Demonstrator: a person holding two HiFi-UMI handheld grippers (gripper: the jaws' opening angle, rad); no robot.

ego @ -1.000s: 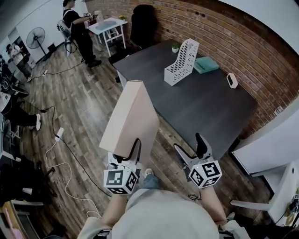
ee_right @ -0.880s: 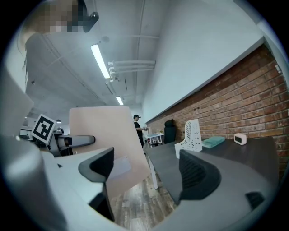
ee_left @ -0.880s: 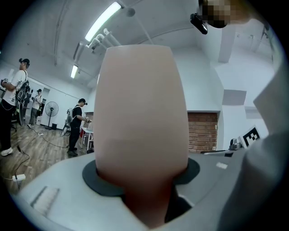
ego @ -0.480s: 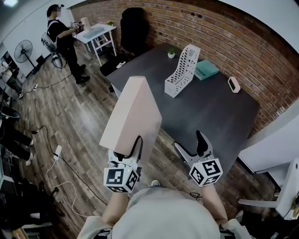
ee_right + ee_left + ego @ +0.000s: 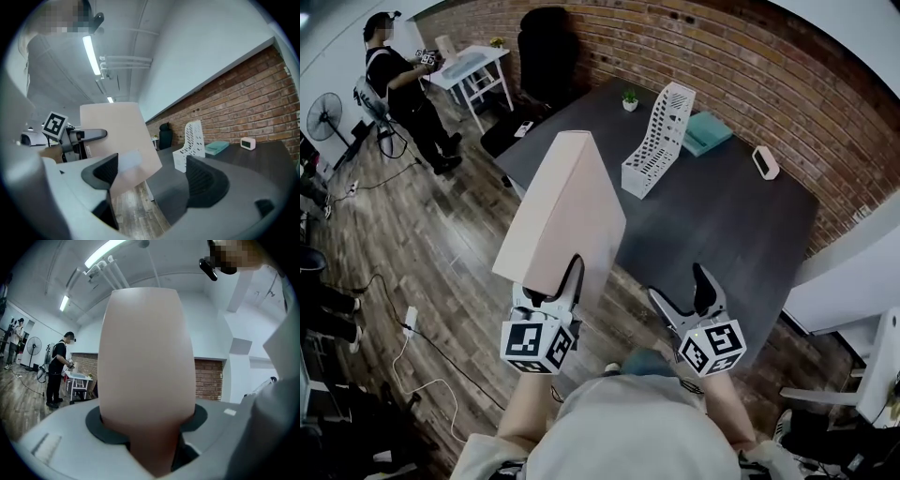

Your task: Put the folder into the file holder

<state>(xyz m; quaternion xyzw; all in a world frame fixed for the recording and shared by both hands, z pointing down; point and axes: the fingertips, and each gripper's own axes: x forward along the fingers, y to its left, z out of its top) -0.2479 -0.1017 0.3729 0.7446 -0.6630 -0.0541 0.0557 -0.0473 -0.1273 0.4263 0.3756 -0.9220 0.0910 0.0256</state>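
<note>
**Folder held upright at the table's edge**

The dark, matte table [image 5: 722,225] runs along a brick wall [image 5: 750,56]. Its near half lies bare, and plank floor [image 5: 441,234] opens to its left. The folder [image 5: 567,211], a pale beige slab with smooth flat faces, stands upright by the table's near-left edge, well apart from the file holder [image 5: 656,141]. The left tool [image 5: 548,286] pinches the folder's lower end. The holder is white perforated plastic with a sloped top, standing mid-table. The right tool [image 5: 680,286] is spread and empty. A teal book [image 5: 705,131] lies behind the holder, and the small white box [image 5: 765,162] may be a clock.
</note>
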